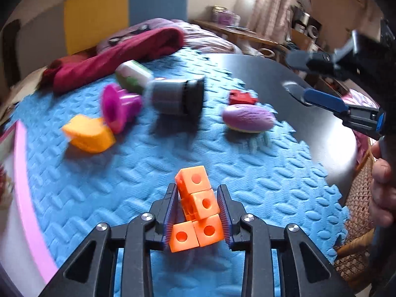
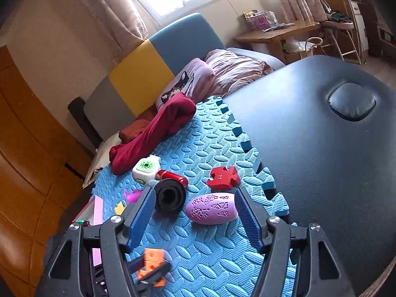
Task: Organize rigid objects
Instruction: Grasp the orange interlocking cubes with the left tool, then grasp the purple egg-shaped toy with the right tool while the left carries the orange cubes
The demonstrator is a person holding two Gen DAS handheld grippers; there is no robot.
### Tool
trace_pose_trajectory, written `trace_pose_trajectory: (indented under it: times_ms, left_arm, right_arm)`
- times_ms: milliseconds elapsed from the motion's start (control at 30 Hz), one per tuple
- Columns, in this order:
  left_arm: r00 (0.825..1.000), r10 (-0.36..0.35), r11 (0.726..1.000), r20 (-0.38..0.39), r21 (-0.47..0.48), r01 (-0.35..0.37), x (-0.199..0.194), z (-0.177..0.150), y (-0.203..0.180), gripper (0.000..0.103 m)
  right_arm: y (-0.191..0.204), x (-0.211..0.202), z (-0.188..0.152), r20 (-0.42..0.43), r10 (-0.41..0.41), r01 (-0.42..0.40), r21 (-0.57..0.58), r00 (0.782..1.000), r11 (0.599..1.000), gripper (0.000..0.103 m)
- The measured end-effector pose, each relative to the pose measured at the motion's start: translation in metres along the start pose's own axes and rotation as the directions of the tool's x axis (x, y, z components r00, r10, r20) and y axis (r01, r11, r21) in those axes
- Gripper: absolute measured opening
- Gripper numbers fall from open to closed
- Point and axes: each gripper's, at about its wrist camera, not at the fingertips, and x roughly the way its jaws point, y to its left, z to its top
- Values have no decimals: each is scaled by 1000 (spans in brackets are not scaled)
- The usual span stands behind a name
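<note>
My left gripper (image 1: 198,188) is shut on a chain of orange snap cubes (image 1: 195,212), which sits tilted between the pads just over the blue foam mat (image 1: 148,173). In the right wrist view the same cubes (image 2: 152,259) show at the bottom, in the left gripper's tips. My right gripper (image 2: 194,193) stands open above the mat, with a purple patterned egg (image 2: 211,208) and a black cylinder (image 2: 170,196) lying beyond its fingers. A red puzzle piece (image 2: 224,177) lies further back.
A white-and-green gadget (image 2: 146,167), a red can (image 2: 173,177), a magenta spool (image 1: 118,106) and a yellow-orange piece (image 1: 89,133) lie on the mat. A pink-rimmed tray (image 1: 27,185) stands at the left. A dark red cloth (image 2: 158,128) drapes the far edge. The dark padded table (image 2: 309,148) extends right.
</note>
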Motion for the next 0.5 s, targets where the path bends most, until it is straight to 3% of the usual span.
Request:
trace_pose_trajectory:
  times_ms: [233, 367, 500]
  left_arm:
    - [998, 29, 1000, 60, 3, -30, -12, -20, 10, 35]
    - [997, 25, 1000, 70, -11, -24, -10, -22, 12, 37]
    - [997, 18, 1000, 78, -17, -17, -12, -22, 14, 37]
  right_arm:
    - [17, 35, -12, -155, -96, 79, -114, 983, 990, 68]
    - [21, 50, -16, -191, -188, 154, -181, 963, 971, 85]
    - [26, 69, -15, -236, -264, 200, -264, 935, 944, 90]
